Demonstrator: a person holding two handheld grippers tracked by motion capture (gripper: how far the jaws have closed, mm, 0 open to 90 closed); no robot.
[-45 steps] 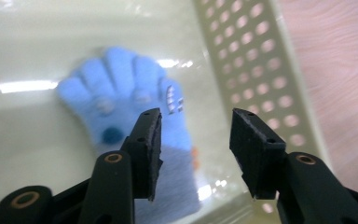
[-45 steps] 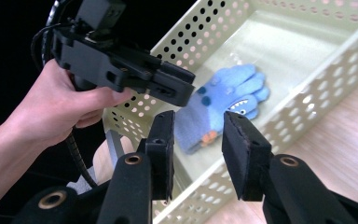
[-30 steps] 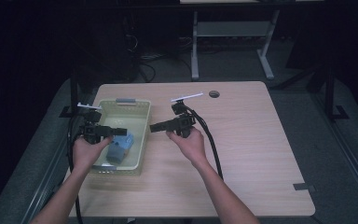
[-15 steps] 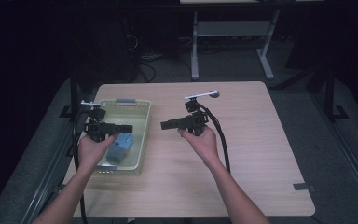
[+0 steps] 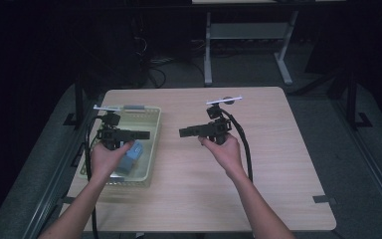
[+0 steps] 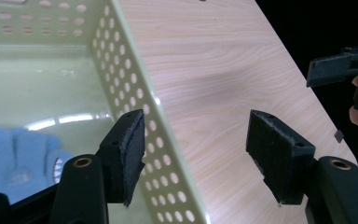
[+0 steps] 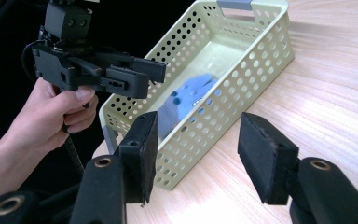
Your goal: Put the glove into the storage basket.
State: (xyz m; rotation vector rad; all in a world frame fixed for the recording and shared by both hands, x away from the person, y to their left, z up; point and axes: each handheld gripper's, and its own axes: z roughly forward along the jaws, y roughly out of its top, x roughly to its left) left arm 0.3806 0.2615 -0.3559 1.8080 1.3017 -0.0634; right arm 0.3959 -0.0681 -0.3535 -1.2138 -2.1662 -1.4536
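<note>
Dark floor and the legs of another stand surround a pale wooden worktop (image 5: 278, 169), lit from above. On its left part sits a pale green perforated basket (image 5: 146, 149), long side running away from the person, with a grey handle at its far end. Inside the basket, toward the near end, lies a blue glove (image 5: 132, 158), crumpled on the basket floor; in the right gripper view it shows through the holes of the side wall (image 7: 191, 100), and in the left gripper view its fingers lie at the lower left (image 6: 14, 154). The left tool (image 5: 140, 134) hangs above the basket, level, pointing to the right across its inner wall; its jaws have just been opening and stand apart with nothing between them, one over the basket's inside and one over the bare wood, the wall of holes running below the gap. The left hand (image 5: 107, 157) grips its body from below, above the near end of the basket. The right tool (image 5: 188, 132) hovers over the middle of the worktop, well apart from the basket, pointing left toward it; its jaws too have just been opening and are released, empty. The right hand (image 5: 224, 149) holds it from beneath, a black cable (image 5: 243, 144) looping down along the forearm.
</note>
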